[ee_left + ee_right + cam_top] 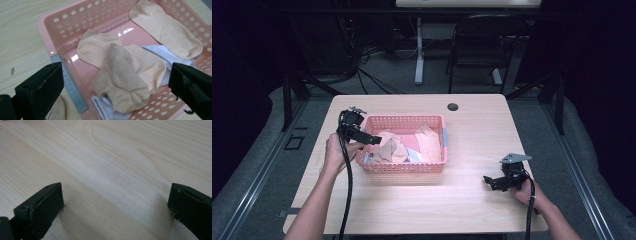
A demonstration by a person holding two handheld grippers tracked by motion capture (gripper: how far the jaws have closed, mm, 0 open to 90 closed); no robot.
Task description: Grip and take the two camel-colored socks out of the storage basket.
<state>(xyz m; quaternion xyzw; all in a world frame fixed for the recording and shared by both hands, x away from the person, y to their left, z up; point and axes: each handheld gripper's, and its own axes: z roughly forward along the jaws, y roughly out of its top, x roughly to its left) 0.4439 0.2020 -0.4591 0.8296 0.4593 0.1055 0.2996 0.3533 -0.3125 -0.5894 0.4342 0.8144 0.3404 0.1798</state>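
Observation:
A pink perforated basket [404, 120] stands in the middle of the wooden table and holds several socks. In the left gripper view a tan sock [120, 80] lies on top of a peach sock [100, 48], with another peach sock [165, 28] farther back and white socks [172, 58] underneath. My left gripper [373, 140] hovers open over the basket's left end [50, 30], jaws wide apart above the tan sock. My right gripper [493, 182] rests low over bare wood [112, 170] at the table's right front, open and holding nothing.
A grey label [72, 87] is fixed to the basket's wall. A dark round hole [453, 106] sits near the table's far edge. A chair [482, 45] and a desk leg [419, 50] stand beyond the table.

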